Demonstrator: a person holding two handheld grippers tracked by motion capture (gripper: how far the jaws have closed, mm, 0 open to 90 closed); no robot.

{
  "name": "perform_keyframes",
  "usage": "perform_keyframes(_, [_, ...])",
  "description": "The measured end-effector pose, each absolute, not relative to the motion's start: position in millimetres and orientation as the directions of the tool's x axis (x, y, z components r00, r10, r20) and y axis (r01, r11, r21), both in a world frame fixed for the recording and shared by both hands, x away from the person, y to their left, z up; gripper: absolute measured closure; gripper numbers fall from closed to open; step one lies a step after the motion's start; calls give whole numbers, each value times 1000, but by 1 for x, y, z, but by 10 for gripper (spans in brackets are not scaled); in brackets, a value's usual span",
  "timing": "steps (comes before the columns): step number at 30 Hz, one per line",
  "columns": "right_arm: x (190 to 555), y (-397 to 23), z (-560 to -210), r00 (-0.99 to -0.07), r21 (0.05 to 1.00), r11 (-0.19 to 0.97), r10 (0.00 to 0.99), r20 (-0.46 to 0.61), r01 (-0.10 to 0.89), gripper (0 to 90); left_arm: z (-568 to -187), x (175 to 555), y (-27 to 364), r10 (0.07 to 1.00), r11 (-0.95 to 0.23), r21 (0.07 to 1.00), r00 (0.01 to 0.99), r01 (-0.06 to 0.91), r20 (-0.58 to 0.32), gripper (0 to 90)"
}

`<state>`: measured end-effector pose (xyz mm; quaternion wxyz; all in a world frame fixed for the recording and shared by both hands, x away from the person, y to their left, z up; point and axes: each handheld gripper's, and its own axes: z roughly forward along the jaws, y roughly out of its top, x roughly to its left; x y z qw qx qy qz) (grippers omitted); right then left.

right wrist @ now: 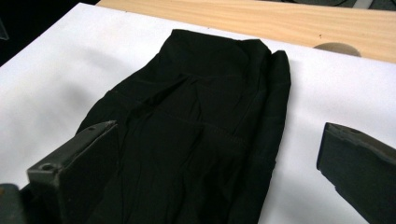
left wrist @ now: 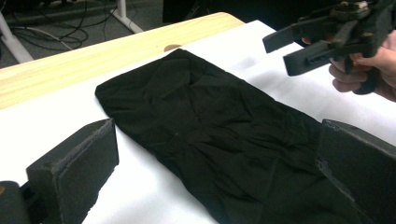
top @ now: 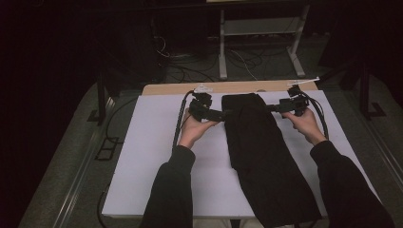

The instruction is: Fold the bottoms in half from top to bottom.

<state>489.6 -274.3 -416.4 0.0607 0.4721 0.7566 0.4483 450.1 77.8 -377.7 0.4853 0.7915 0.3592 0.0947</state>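
The black cloth (top: 259,152) lies lengthwise on the counter (top: 157,156), its far end between both grippers. The left gripper (top: 223,114) and right gripper (top: 271,108) flank that end, about equally near, fingers apart.

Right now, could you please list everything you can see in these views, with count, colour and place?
long folded black cloth garment: one, black, lying flat down the sheet's middle, near end at the front edge.
white sheet: one, white, covering the table.
light wooden table: one, tan, far edge bare.
white metal frame: one, white, on the floor beyond.
floor cables: several, dark and white, behind the table.
left tongs: one, black, open, at the garment's left edge.
right tongs: one, black, open, at its right edge.
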Motion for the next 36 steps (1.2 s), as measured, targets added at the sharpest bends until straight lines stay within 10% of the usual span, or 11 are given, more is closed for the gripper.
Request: perform_keyframes(36, [498, -261, -438, -525, 660, 168, 757, 390, 732, 55, -437, 489, 77, 735, -81, 721, 530, 688, -423, 0])
